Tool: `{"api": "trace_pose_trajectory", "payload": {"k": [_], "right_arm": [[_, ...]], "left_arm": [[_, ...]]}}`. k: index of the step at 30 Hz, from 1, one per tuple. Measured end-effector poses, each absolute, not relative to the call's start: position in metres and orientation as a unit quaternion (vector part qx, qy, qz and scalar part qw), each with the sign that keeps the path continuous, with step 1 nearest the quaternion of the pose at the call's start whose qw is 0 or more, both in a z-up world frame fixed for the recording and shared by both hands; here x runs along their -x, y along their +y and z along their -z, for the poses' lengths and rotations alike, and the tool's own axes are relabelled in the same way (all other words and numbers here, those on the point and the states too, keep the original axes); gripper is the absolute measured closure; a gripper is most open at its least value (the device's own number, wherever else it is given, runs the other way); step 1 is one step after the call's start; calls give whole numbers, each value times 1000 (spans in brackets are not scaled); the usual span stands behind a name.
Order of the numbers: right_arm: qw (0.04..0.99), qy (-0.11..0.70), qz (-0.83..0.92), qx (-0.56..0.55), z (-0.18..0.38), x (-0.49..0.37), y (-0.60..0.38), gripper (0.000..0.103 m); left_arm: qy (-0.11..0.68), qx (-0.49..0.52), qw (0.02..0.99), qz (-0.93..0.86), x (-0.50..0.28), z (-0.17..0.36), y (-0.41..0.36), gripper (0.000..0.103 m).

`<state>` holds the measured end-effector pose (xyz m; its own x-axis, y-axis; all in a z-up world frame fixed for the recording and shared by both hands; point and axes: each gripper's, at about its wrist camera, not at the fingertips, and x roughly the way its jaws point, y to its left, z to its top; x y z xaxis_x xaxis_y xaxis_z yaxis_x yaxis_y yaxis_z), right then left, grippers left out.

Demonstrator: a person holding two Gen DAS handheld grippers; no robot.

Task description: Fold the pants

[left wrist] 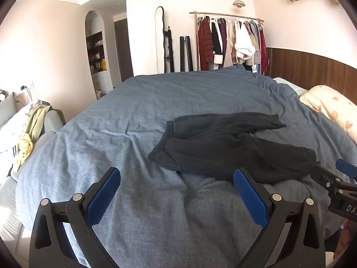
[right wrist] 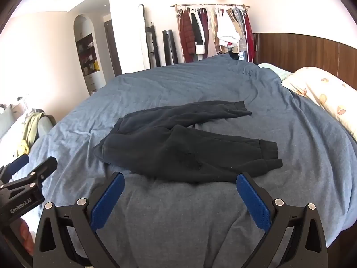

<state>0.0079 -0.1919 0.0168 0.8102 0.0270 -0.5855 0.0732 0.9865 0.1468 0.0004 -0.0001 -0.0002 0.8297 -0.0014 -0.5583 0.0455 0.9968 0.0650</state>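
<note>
Blue-grey cotton covers everything under me: the bed (right wrist: pixel 301 134), wrinkled, running from its near edge below my grippers to the far edge by the clothes rack (right wrist: pixel 212 29). A patterned pillow (right wrist: pixel 323 93) lies along the right edge, and a yellow-green cloth (left wrist: pixel 33 125) is heaped off the left edge.

The pants (right wrist: pixel 178 147) lie flat toward the middle of the bed, nearer the near edge than the far one. They are black and spread out, waistband toward the left edge, the two legs fanning apart toward the right edge, cuffs well separated. The near leg looks rumpled where it meets the seat.

My left gripper (left wrist: pixel 176 174) hangs over bare bedding just short of the waistband, jaws spread wide, nothing between them. My right gripper (right wrist: pixel 179 179) hangs by the near leg, jaws equally wide and empty.

I judge the fold has not begun; this is the approach. The first move, as I read it, is to bring one leg over the other. That calls for my left to pinch the waistband at one corner and my right to take a cuff, both biting only the pants and not the bedding beneath, then lifting together so the fabric carries across without bunching.
</note>
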Motion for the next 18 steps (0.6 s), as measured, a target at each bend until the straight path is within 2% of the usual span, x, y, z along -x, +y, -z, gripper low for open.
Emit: {"api": "trace_pose_trajectory", "payload": {"k": [2,3,18], "right_arm": [[948,305,12,-84,-24,-6,-195,1],[949,305,12,-84,-24,-6,-195,1],[950,300,8,-87,-28,-4,-194,1]], "left_arm": [[295,-38,955,12,-3,2,-1,0],[271,-30,962,16,1,1,0,0],[275,-36,961,25,3,-4,-5,0]]}}
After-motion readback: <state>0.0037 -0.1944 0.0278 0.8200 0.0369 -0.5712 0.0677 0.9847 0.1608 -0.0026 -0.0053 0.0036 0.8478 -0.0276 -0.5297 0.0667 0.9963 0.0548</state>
